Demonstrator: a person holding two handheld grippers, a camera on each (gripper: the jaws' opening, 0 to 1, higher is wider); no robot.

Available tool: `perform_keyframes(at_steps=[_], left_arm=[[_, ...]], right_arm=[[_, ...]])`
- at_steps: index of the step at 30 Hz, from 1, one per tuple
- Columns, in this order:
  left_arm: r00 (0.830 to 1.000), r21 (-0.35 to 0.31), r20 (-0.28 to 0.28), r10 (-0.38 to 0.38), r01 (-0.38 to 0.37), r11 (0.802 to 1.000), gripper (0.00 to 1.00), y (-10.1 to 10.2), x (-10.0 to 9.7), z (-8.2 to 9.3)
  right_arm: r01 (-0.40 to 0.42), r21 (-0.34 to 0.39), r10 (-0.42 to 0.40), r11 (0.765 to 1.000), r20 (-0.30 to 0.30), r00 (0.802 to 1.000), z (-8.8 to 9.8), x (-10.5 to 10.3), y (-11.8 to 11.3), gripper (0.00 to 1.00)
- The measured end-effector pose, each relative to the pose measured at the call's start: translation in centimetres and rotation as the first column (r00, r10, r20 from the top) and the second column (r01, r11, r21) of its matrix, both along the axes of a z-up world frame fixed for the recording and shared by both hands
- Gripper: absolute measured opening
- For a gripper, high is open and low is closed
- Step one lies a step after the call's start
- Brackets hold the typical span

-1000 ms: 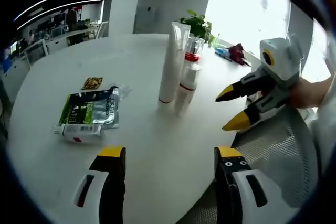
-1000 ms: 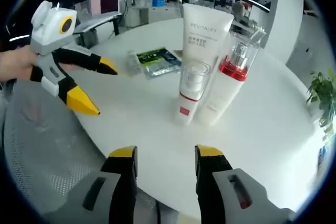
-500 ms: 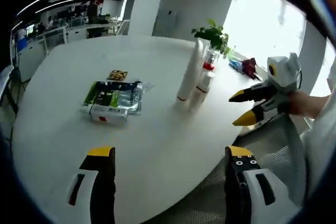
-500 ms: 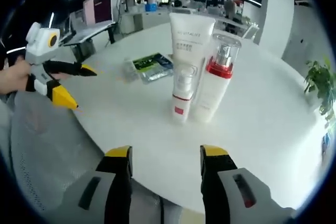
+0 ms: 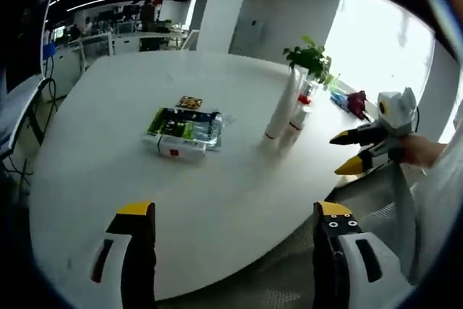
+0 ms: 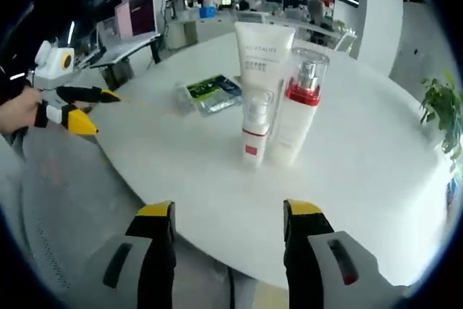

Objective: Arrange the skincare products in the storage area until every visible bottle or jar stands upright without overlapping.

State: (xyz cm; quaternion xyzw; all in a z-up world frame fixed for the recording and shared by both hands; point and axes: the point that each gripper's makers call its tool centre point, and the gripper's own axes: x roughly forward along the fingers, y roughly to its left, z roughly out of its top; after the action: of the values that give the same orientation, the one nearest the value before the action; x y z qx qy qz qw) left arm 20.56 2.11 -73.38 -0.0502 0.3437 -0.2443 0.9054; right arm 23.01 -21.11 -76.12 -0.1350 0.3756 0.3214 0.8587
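Three skincare products stand upright close together on the round white table [image 6: 376, 179]: a tall white tube [image 6: 262, 56], a pump bottle with a red collar [image 6: 296, 110] and a small white bottle with a red band [image 6: 254, 129]. The left gripper view has the same group [image 5: 286, 110] far off to the right. A small white tube [image 5: 179, 148] lies on its side against a green foil sachet [image 5: 184, 125]. My left gripper [image 5: 230, 216] is open off the table's near edge. My right gripper [image 6: 228, 212] is open, empty, short of the standing bottles.
A small brown packet [image 5: 189, 102] lies behind the sachet. A potted plant [image 5: 311, 56] and some red and blue items [image 5: 349, 99] sit at the table's far side. A mesh chair [image 5: 376, 208] stands by the edge. Office desks fill the background.
Both grippers have drawn back from the table, so the products look smaller and farther. The left gripper's jaws stand slightly wider. No product has moved.
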Motion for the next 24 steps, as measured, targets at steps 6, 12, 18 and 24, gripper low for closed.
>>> perform_keyframes(at_steps=[6,12,18,24], left_arm=[[1.000,-0.037,-0.004,0.014,-0.014,0.999,0.87,0.37,-0.41,0.49],[1.000,-0.038,0.002,-0.004,0.004,0.999,0.90,0.36,-0.49,0.86],[1.000,-0.046,-0.013,-0.017,0.016,0.999,0.91,0.38,-0.62,0.86],[0.999,-0.050,-0.024,-0.026,0.024,0.998,0.92,0.86,-0.57,0.46]], right_arm=[[0.013,-0.007,-0.013,1.000,0.006,1.000,0.13,-0.23,-0.31,0.70],[0.036,-0.001,-0.036,0.999,-0.001,0.999,0.29,-0.25,-0.53,0.75],[0.048,0.002,-0.048,0.999,-0.014,0.999,0.50,-0.54,-0.56,0.76],[0.049,-0.007,-0.049,0.999,-0.029,0.998,0.35,-0.71,-0.66,0.76]])
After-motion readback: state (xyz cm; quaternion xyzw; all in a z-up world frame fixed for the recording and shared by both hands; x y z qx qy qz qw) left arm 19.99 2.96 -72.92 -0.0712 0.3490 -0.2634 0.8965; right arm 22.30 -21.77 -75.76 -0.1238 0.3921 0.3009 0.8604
